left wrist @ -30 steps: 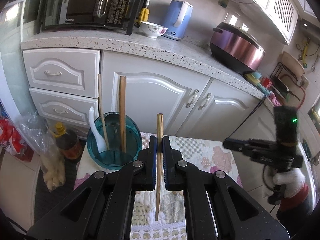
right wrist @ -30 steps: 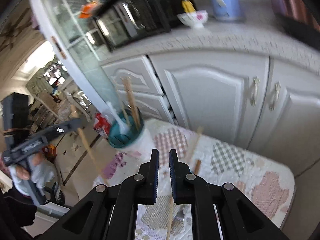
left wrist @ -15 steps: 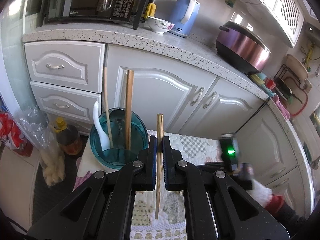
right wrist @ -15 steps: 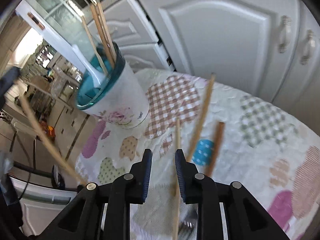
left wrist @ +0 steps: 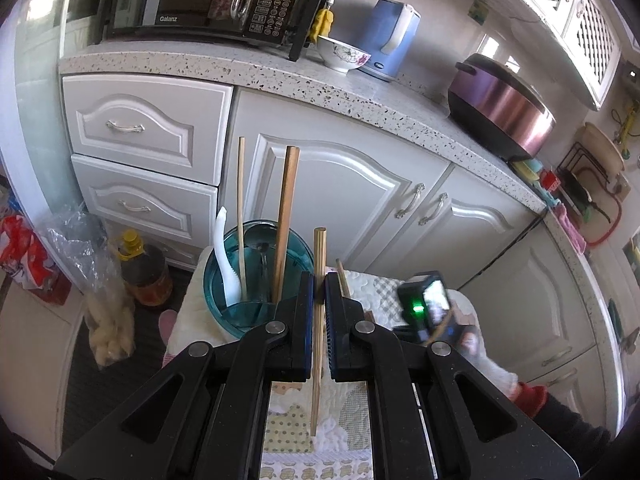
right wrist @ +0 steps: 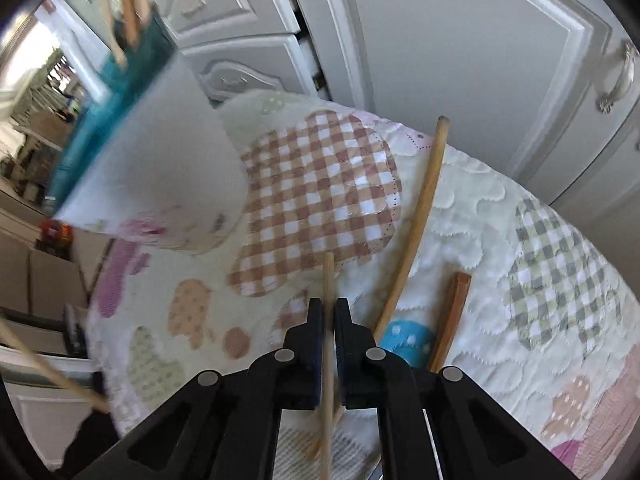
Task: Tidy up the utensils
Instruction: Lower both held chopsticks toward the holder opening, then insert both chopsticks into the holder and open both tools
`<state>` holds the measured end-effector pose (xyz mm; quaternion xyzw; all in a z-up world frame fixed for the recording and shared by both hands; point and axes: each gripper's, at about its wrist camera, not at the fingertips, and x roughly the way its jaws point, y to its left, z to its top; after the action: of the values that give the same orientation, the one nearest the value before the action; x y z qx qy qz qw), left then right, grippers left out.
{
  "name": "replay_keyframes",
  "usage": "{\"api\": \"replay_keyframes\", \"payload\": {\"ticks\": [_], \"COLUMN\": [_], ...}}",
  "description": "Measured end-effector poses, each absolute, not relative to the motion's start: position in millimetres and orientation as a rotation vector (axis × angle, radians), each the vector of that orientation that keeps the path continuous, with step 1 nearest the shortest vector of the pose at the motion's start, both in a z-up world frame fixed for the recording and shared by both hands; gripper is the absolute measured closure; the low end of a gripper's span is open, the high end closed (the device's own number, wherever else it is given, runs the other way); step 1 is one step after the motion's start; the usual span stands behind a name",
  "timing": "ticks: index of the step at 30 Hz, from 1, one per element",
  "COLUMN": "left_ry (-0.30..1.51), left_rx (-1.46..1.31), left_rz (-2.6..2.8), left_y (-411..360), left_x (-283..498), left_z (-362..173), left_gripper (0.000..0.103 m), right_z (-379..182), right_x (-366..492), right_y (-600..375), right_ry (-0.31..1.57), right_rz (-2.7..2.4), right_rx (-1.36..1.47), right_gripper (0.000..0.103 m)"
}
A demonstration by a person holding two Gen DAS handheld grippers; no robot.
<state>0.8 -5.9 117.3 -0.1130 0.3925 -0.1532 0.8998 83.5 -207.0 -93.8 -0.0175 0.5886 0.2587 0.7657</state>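
Change, right side: the right gripper (right wrist: 328, 320) has dropped from cabinet height down onto the quilt (right wrist: 460, 208); the kettle and microwave that filled its view a second ago are gone, and patchwork fills it now.
Change, right jaws: they stood apart half a second ago and have just been closing, now clamped on a thin chopstick (right wrist: 328, 280).
Change, left side: the left gripper (left wrist: 319, 288) has hardly shifted; the teal holder (left wrist: 224, 304) sits a little closer and larger than before.
Left grip: jaws pressed tight on a pale chopstick (left wrist: 319, 256), as a second ago.
Left chopstick: upright, its top poking out at 12 o'clock above the fingertips, its lower end hanging below them over the quilt.
Right chopstick: runs straight between the pads, its tip out at 12 o'clock, its other end passing back under the gripper.
Loose pieces: a long bamboo stick (right wrist: 420, 216) at 1 o'clock of the right fingers, a darker flat stick (right wrist: 452, 316) at 3 o'clock, both lying on the quilt.
Holder: at 10 o'clock of both grippers, with a white spoon (left wrist: 226, 256) and two upright sticks inside.
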Motion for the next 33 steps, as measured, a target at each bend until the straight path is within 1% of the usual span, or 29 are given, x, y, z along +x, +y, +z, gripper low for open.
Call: {"api": "replay_keyframes", "payload": {"ticks": [5, 11, 18, 22, 24, 28, 33], "left_ry": [0.790, 0.726, 0.637, 0.558, 0.546, 0.524, 0.538], "left_rx": [-0.241, -0.248, -0.258, -0.240, -0.236, -0.207, -0.203], "left_rz": [-0.318, -0.311, -0.263, -0.208, -0.195, -0.140, -0.101], "left_y": [-2.0, 8.4, 28.4, 36.1, 39.1, 41.2, 45.9], "left_x": [-2.1, -5.3, 2.3, 11.9, 18.6, 32.8, 54.0], "left_z": [126.8, 155.8, 191.0, 211.3, 213.4, 206.4, 186.7], "left_gripper": [0.099, 0.099, 0.099, 0.099, 0.099, 0.099, 0.099], "right_z": [-38.8, 42.0, 120.9, 169.1, 188.2, 205.5, 202.2], "right_x": [60.9, 31.0, 21.7, 30.3, 37.6, 60.5, 88.9], "right_y": [-237.1, -267.1, -251.2, -237.8, -228.5, -208.7, -176.0], "right_ry": [1.180, 1.020, 0.864, 0.773, 0.729, 0.685, 0.682], "right_rz": [0.647, 0.710, 0.775, 0.787, 0.777, 0.757, 0.735], "right_rx": [0.063, 0.100, 0.091, 0.064, 0.060, 0.066, 0.026], "right_gripper": [0.098, 0.098, 0.098, 0.098, 0.098, 0.098, 0.098]}}
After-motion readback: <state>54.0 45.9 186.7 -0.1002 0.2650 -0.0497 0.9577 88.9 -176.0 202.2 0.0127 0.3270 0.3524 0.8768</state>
